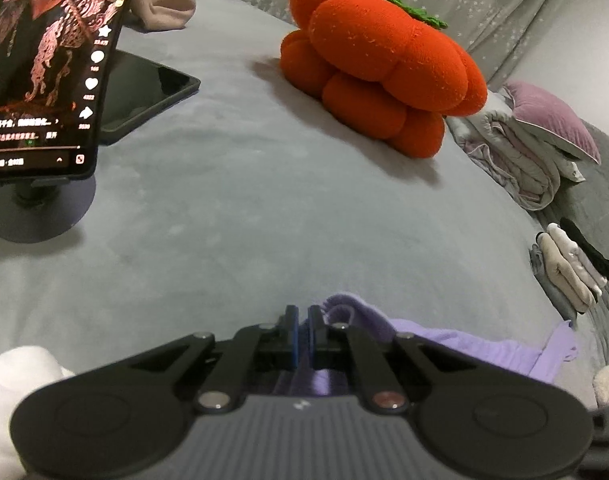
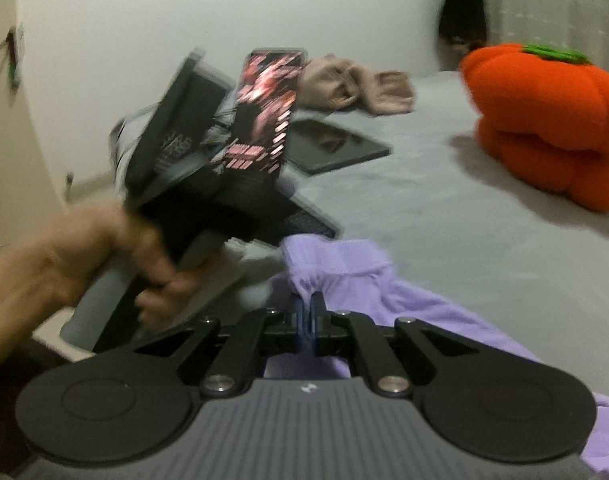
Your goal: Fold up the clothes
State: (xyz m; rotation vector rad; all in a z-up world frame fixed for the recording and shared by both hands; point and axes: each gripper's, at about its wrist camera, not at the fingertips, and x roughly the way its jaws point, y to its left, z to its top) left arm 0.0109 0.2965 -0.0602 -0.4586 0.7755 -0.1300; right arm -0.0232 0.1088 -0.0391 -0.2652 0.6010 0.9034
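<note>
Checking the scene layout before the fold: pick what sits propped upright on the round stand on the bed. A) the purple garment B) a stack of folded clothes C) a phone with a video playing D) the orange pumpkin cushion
C: the phone stands lit on the round stand, while the dark tablet lies flat behind it.

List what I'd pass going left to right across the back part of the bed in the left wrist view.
Phone on a round-based stand with a video playing → dark tablet lying flat → orange plush pumpkin cushion → lilac pillow on a folded quilt → small stack of folded clothes.
</note>
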